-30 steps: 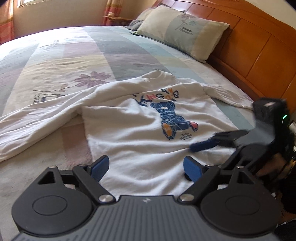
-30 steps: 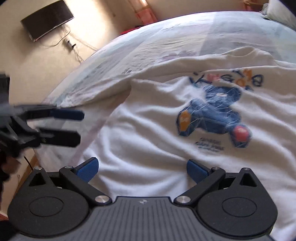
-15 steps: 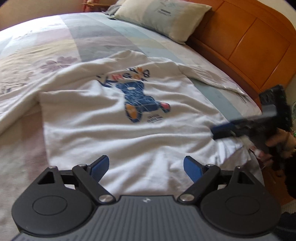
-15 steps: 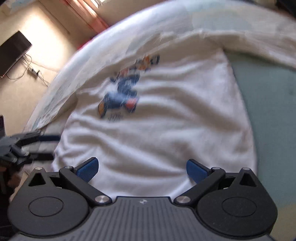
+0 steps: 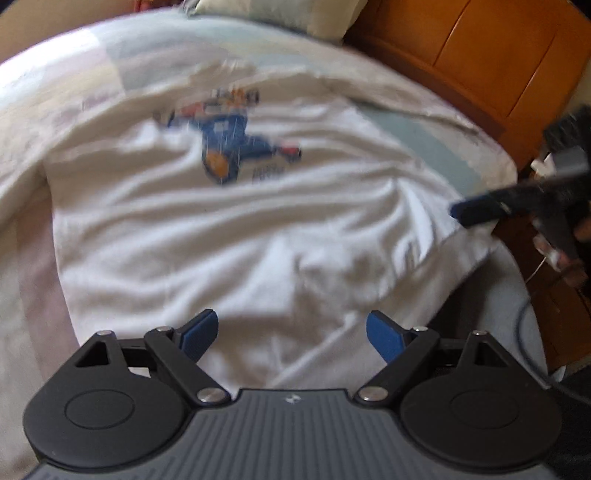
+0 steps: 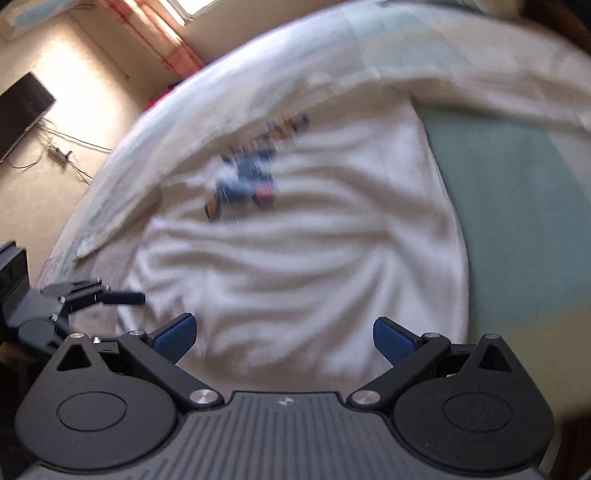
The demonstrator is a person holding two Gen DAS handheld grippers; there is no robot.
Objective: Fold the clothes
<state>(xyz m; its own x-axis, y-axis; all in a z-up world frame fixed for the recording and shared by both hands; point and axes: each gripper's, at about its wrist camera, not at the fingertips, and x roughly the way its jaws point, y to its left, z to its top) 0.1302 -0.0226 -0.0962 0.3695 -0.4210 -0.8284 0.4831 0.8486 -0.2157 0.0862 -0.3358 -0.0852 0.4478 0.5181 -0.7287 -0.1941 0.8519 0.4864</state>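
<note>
Pastel-striped bed [image 5: 88, 62] under soft daylight, with a white sweatshirt [image 5: 229, 229] spread front-up across it, blue bear print [image 5: 236, 147] blurred by motion. Seen only from the left wrist: orange wooden headboard [image 5: 480, 55], a pillow [image 5: 273, 14] against it, and the right claw [image 5: 476, 210] off at the sweatshirt's right hem corner, too side-on and blurred to tell its spread there. Seen only from the right wrist: beige wall [image 6: 74, 92], a dark screen [image 6: 22, 110] with trailing cables, a striped curtain [image 6: 159, 40], and the left claw [image 6: 125, 297] low at the sweatshirt's other hem corner near the mattress edge. Left claw [image 5: 291, 334] spread wide over the hem, pinching nothing; right claw [image 6: 284, 338] likewise spread wide above the hem, nothing between the blue pads [image 6: 391, 339]. Bare green sheet [image 6: 517, 221] beside the sweatshirt's right flank, open bed beyond the collar, one sleeve trailing toward the headboard. No containers anywhere.
</note>
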